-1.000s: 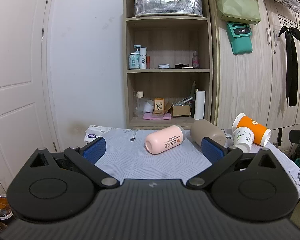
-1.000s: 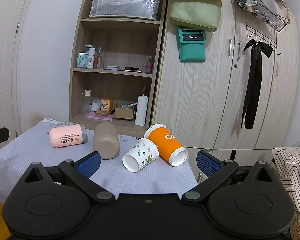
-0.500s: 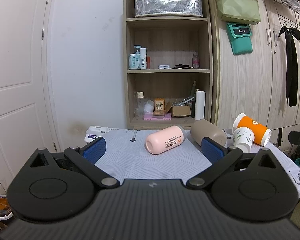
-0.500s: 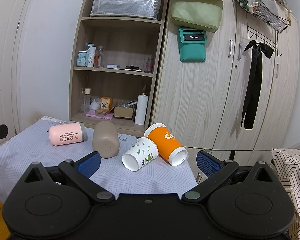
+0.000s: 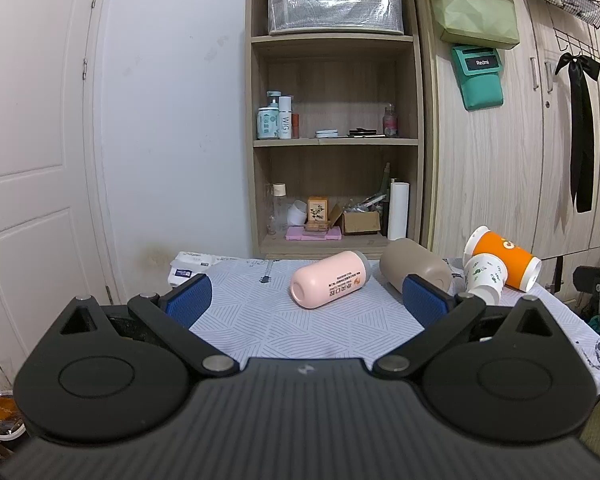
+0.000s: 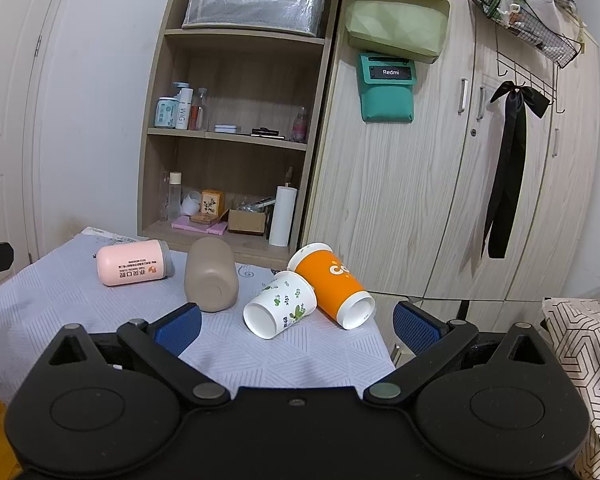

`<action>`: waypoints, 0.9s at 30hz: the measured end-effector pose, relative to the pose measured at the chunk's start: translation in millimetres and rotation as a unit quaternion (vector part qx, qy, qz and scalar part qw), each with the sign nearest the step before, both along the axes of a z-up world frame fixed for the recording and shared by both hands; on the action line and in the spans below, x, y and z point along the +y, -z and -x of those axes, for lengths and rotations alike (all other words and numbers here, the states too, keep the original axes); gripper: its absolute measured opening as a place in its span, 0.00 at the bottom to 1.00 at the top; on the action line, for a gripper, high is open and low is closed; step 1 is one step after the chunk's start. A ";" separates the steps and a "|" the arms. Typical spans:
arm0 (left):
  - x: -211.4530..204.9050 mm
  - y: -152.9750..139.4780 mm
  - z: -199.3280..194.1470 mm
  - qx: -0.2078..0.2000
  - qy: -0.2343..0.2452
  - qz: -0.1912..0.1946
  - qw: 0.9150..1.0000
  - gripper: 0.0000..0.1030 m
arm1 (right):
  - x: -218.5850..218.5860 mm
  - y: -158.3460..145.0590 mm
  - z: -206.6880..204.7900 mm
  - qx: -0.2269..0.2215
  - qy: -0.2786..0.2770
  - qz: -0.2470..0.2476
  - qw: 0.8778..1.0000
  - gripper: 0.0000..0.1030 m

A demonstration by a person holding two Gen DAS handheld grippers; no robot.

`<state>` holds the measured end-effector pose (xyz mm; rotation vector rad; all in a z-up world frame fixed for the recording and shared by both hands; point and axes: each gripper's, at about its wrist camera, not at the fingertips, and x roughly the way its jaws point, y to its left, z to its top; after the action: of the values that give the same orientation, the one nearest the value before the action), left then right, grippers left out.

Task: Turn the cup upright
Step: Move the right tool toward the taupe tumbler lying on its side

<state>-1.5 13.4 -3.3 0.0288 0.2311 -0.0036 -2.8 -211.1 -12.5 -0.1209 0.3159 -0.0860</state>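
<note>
Matt textured cloth [image 6: 80, 312] seen over table; paper cups [image 6: 280, 304] smooth; pink bottle [image 6: 134, 267] satin plastic; shelf [image 6: 236, 140], upper centre, wood-grained.

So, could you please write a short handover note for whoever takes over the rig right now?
Left tongs: open, holding nothing, short of the cups.
Right tongs: open, holding nothing, also short of them.
On the table, all lying on their sides: pink cup, beige cup, white leaf-print cup, orange cup. The white cup rests against the orange one.
Done: nothing; no cup is upright.
Left: grasp each cup and stand it up.
</note>
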 end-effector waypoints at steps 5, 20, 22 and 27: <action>2.3 -1.1 3.4 0.000 0.009 0.006 1.000 1.00 | 0.2 1.1 -0.8 0.002 0.001 0.002 1.000 1.00; 2.8 -6.4 -51.2 0.119 0.014 -0.006 0.993 1.00 | -16.0 -3.3 -46.7 0.043 -0.163 -0.095 0.981 1.00; 4.5 -5.1 -66.6 0.139 0.031 0.007 0.990 1.00 | -14.5 -1.2 -63.4 0.057 -0.187 -0.098 0.976 1.00; 10.1 4.2 -110.1 0.179 0.056 0.047 0.981 1.00 | 3.6 6.7 -103.4 0.096 -0.242 -0.077 0.963 1.00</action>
<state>108.6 23.5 -7.5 -0.0535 0.5895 -0.1337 100.6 -207.4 -19.2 -0.0493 0.4781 0.4370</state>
